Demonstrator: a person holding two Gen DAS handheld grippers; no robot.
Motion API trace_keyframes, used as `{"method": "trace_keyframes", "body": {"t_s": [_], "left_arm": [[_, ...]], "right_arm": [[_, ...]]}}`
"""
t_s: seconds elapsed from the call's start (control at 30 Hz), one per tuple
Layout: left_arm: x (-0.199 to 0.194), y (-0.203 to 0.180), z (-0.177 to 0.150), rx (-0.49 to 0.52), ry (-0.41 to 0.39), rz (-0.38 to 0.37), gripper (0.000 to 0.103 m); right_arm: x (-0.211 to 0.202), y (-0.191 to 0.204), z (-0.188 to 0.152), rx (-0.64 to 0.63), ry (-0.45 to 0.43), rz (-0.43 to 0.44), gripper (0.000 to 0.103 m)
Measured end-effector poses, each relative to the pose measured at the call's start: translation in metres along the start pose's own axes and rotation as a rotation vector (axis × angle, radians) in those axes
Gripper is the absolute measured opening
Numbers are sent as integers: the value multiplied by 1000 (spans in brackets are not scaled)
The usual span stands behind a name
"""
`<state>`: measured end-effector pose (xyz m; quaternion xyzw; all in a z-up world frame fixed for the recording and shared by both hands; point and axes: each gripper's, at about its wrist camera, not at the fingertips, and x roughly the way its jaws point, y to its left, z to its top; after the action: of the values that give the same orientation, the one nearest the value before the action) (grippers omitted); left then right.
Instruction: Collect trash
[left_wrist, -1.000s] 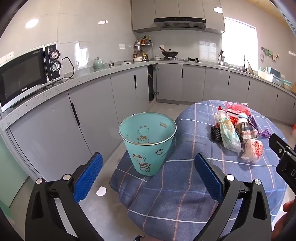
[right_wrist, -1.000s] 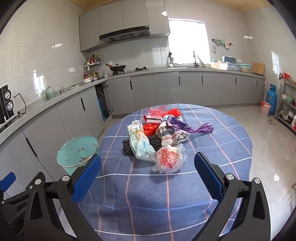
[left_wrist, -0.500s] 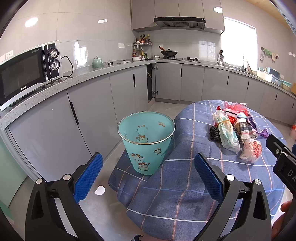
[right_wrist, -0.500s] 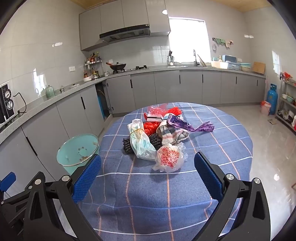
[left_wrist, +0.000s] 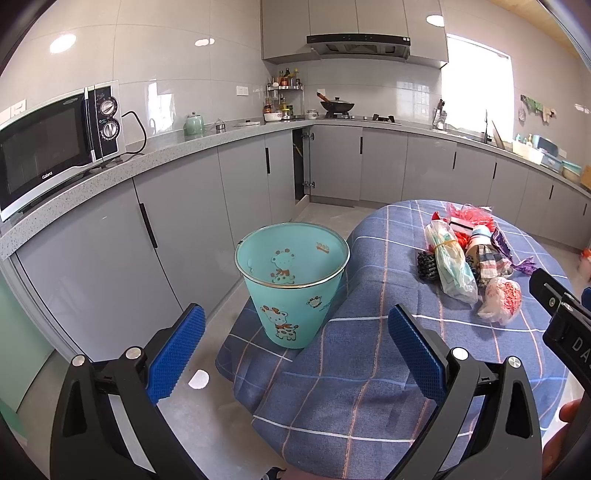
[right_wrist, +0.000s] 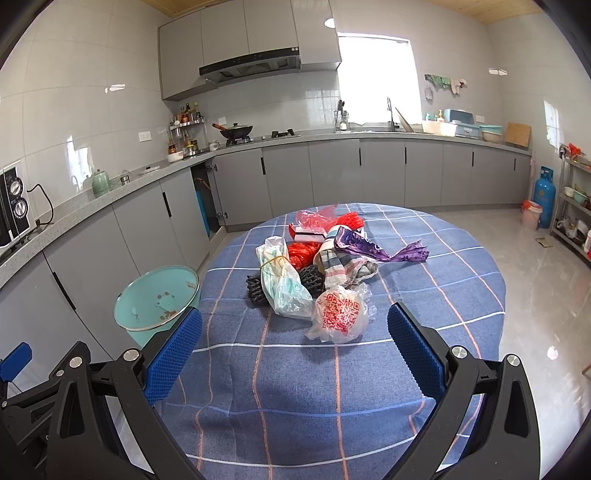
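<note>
Both claws gape; bin touches the table edge

right gripper – spread wide, empty | trash pile – on table | bin beside

Domestic kitchen: grey base cabinets under a speckled tabletop, microwave, range hood above a wok on the hob, sink tap beneath the window, gas cylinder.
</note>
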<state>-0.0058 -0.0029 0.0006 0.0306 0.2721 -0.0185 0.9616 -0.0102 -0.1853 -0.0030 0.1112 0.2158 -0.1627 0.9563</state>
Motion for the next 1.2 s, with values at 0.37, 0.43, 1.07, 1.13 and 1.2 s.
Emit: {"method": "trace_keyframes", "body": {"t_s": [0.37, 0.43, 1.07, 1.13, 1.2], "left_arm": [[-1, -1, 0, -1, -3, -1, 97], [-1, -1, 1, 0, -3, -1, 97], [-2, -1, 1, 1, -3, -2, 97], [-2, 0, 1, 0, -3, -1, 97], [-2, -1, 0, 0, -3, 0, 97]], "right_arm": [[0, 0, 1, 1, 2, 1, 99], [0, 0, 1, 1, 4, 1, 99], [1, -1, -3, 8, 4, 2, 99], [1, -1, -3, 7, 5, 1, 99], [1, -1, -3, 8, 6, 2, 99]]}}
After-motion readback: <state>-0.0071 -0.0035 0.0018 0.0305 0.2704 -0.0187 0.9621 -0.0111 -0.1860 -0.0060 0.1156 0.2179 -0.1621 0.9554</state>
